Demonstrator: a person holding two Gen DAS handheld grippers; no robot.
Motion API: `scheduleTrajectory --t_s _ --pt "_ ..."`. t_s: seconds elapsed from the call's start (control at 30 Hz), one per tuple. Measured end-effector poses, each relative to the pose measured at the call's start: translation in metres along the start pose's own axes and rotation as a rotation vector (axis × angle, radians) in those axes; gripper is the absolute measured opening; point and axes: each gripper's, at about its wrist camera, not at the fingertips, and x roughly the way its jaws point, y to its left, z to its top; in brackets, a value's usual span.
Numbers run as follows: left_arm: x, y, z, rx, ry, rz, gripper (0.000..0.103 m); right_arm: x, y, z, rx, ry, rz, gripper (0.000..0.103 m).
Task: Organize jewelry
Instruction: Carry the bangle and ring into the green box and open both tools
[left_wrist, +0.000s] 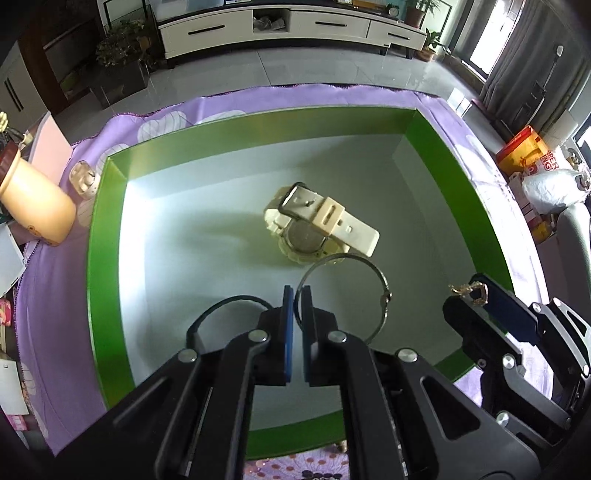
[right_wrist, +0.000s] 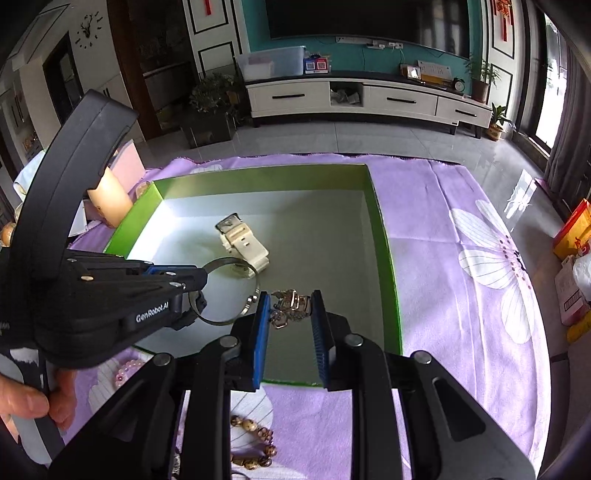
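A green-walled box with a pale floor sits on a purple cloth. A cream watch lies inside it, also in the right wrist view. My left gripper is shut on a thin silver bangle and holds it over the box floor, just in front of the watch; the bangle also shows in the right wrist view. My right gripper holds a small gold-coloured ornament between its blue pads, over the box near its right wall.
A beige bottle stands left of the box. A brown bead bracelet and a pink bead piece lie on the cloth in front of the box. Red and yellow packages sit at far right.
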Motion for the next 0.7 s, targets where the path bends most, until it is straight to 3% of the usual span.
scheduleTrajectory --t_s 0.13,0.33,0.43,0.57,0.7 --pt "0.004 -0.008 -0.001 0.022 0.004 0.013 0.005 0.010 -0.003 -0.002 0.009 0.027 -0.018 0.022" --pt "-0.007 -0.013 -0.005 0.050 -0.016 0.005 0.017 0.001 -0.012 -0.006 0.035 0.000 -0.021 0.040" --pt "-0.021 -0.012 -0.010 0.067 -0.047 0.022 0.025 -0.013 -0.014 -0.012 0.047 -0.020 -0.010 0.041" --pt "-0.046 -0.004 -0.019 0.068 -0.095 0.023 0.050 -0.033 -0.019 -0.019 0.054 -0.044 0.002 0.044" --pt "-0.074 0.007 -0.033 0.065 -0.139 0.030 0.059 -0.053 -0.019 -0.031 0.047 -0.057 -0.002 0.045"
